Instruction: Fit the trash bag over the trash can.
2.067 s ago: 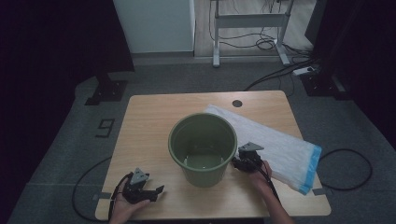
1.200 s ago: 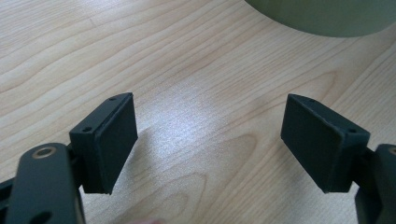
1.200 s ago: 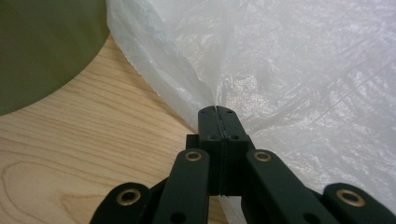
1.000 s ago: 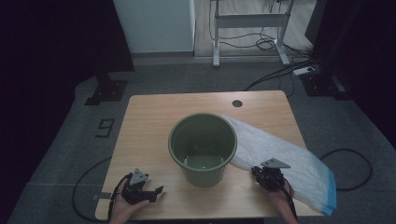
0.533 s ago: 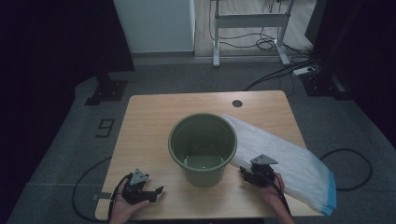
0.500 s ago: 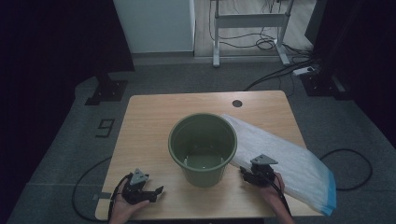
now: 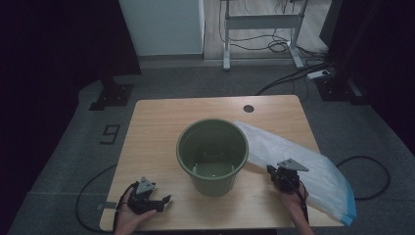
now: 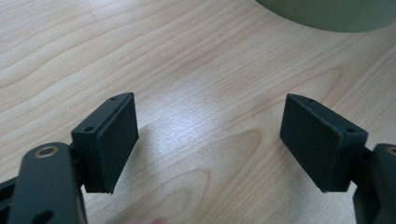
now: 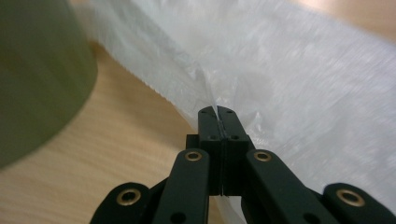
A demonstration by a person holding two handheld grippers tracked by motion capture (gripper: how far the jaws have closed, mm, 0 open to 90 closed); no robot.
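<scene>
So the right gripper (image 7: 283, 177) is clamped down tight on the near edge of the plastic bag (image 7: 313, 166). In the right gripper view the two jaws are pressed flat together with a little pinch of the thin white film (image 9: 289, 84) sticking up between the tips; they've only just been closing on it. The bag itself is spread out at about 4 o'clock from the bucket (image 7: 212, 155), running from right by the bucket's rim out to the table's right edge, with its blue-trimmed end hanging past the corner there. One end of it sits just beside the bucket, maybe touching, hard to call.

The green bucket stands upright pretty much dead center on the wooden table (image 7: 151, 127).

The left gripper (image 7: 155, 201) is parked at roughly 7 o'clock from the bucket, near the front edge, jaws spread wide with nothing but bare wood between them.
</scene>
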